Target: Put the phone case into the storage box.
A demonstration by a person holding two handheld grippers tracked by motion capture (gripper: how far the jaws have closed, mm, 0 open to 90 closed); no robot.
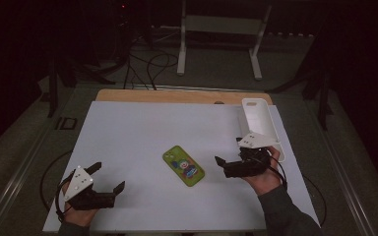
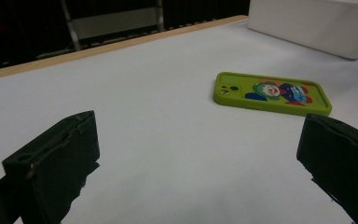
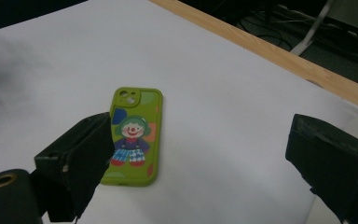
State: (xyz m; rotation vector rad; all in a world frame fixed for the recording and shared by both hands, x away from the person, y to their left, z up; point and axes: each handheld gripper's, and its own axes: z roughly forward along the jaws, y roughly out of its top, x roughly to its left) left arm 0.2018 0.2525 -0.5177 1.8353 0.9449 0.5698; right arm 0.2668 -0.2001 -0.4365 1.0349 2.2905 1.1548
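A green phone case [image 1: 183,166] printed with a clown lies flat near the middle of the white sheet [image 1: 138,132]. My left gripper [image 1: 109,175] rests low at the front left, open and empty, well to the left of the case. My right gripper [image 1: 227,150] is held open just right of the case, with nothing between its jaws. In the left gripper view the case [image 2: 272,93] lies ahead to the right of the open gripper [image 2: 200,154]. From the right gripper view the case [image 3: 133,135] sits partly behind the left jaw of the open gripper [image 3: 200,154].
A white oblong tray [image 1: 261,123] stands at the sheet's back right, close behind my right hand, and shows as a white box [image 2: 321,23] far ahead in the left gripper view. A wooden table edge [image 1: 177,96] borders the back. Cables and a metal stand [image 1: 221,29] are on the floor beyond.
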